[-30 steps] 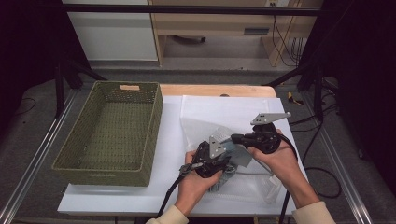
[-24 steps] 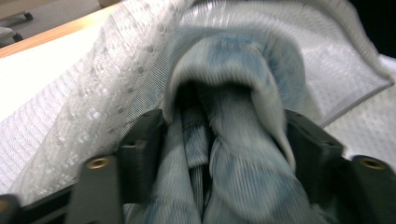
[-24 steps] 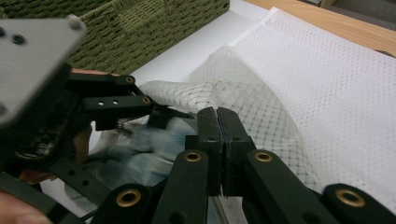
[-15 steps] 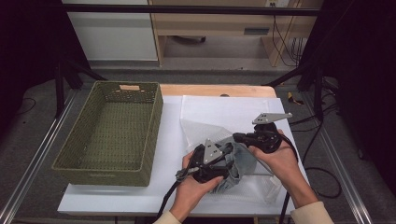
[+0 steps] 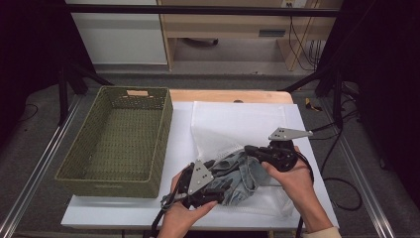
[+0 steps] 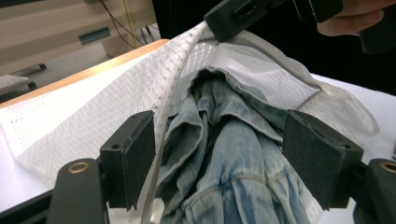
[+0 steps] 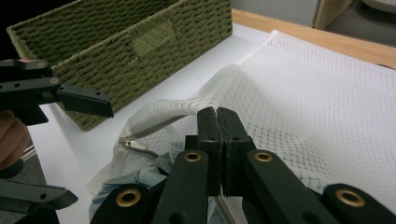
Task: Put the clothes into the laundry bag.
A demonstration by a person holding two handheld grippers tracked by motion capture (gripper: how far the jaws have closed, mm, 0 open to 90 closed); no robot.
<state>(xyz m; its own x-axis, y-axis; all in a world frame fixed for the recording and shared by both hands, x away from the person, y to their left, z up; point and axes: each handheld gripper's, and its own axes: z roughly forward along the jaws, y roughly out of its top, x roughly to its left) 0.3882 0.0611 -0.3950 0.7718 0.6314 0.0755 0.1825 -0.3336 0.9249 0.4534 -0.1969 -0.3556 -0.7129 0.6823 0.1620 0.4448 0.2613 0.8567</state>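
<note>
A white mesh bag (image 5: 233,124) lies on the white table (image 5: 183,134), and light blue jeans (image 5: 242,173) bulge from its mouth. My right gripper (image 5: 248,148) is shut on the bag's rim (image 7: 205,100) and holds it lifted. My left gripper (image 5: 220,184) is open near the table's front edge, and its jaws have just been opening. In the left gripper view its pads (image 6: 133,154) stand on either side of the jeans (image 6: 243,186) without pressing them. The bag's zip pull (image 7: 130,142) hangs at the mouth.
A green woven basket (image 5: 161,144) stands on the left of the table, close to the left hand. Wooden furniture and cables lie beyond the table's far edge. Black stands flank both sides.
My left gripper has opened and drawn back to the left, toward the table's front edge, leaving the jeans in the bag's mouth. The right gripper has kept its hold and its place.
</note>
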